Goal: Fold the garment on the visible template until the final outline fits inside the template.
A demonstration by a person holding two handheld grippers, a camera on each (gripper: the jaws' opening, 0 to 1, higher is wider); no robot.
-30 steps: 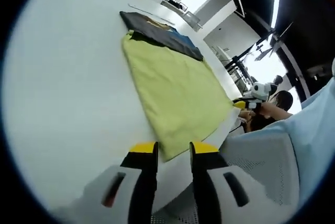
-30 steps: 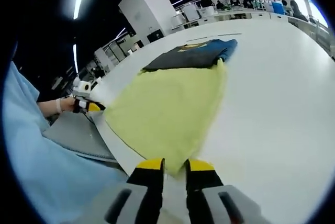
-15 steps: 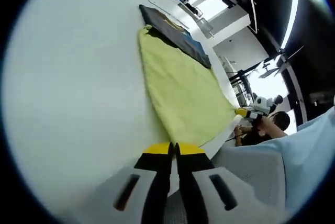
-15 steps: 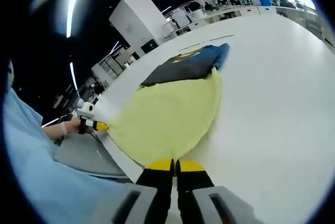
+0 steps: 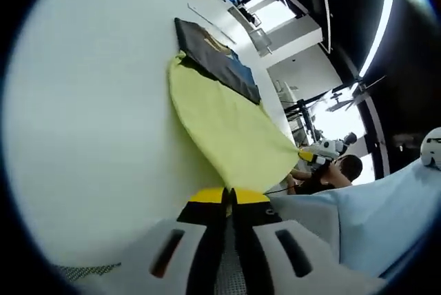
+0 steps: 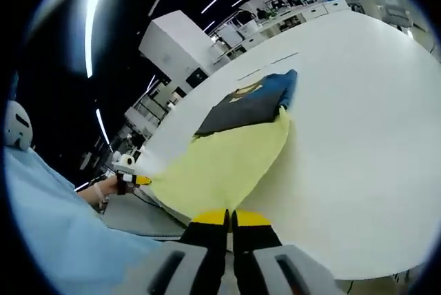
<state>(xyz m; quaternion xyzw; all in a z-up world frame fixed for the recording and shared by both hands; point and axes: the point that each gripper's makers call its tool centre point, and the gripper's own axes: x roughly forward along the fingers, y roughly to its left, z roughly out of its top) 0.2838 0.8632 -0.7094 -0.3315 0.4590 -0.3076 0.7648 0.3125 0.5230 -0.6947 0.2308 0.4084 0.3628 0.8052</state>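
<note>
From where I stand, the left gripper (image 5: 229, 197) has its yellow-tipped jaws pressed together on the near corner of the yellow-green garment (image 5: 224, 129), which runs away from the tips across the white table (image 5: 89, 116). At the cloth's far end, well ahead of the jaws, lies a dark folded garment (image 5: 215, 59) with a blue patch, its near edge touching or just overlapping the yellow-green one. I cannot make out any template outline under the cloth.

In the right gripper view, the right gripper (image 6: 230, 217) is likewise clamped tight on the other near corner of the yellow-green garment (image 6: 224, 164), right at the table (image 6: 358, 129) edge. The fabric spreads forward from the tips, and the dark folded garment (image 6: 251, 103) sits beyond it. Off to the left of these jaws the left gripper (image 6: 141, 180) shows, held in a hand (image 6: 103, 190). A light blue sleeve (image 6: 55, 240) rises beside the jaws
</note>
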